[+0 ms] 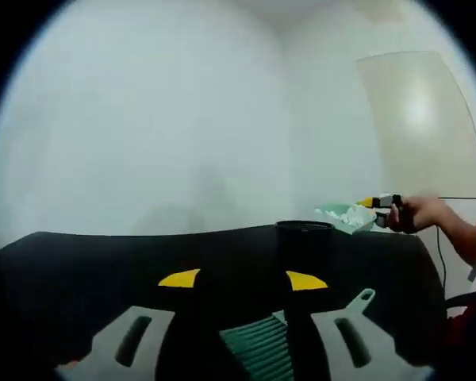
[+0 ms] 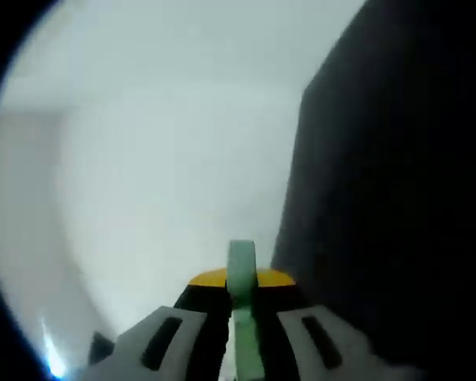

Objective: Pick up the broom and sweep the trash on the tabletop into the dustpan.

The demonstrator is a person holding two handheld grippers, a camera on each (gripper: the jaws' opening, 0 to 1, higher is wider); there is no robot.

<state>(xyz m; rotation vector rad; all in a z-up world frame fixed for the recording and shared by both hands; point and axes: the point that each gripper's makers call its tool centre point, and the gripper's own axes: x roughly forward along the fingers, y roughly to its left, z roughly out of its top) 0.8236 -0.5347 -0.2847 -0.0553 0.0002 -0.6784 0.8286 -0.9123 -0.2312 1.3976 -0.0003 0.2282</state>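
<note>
- Left tool [image 1: 242,337]: pale grey jaws with yellow tips, standing spread over the black matte tabletop [image 1: 103,262]; a ribbed green broom [image 1: 262,349] is lying between them, grip not discernible.
- Black cylindrical bin [image 1: 304,238]: standing near the tabletop's far edge.
- Green dustpan [image 1: 345,218]: carrying white crumpled trash [image 1: 351,214], hovering beyond the tabletop's far right corner, held by the right tool [image 1: 385,202].
- Right tool [image 2: 239,333]: jaws pinching a flat green handle [image 2: 242,286], seen edge-on.
</note>
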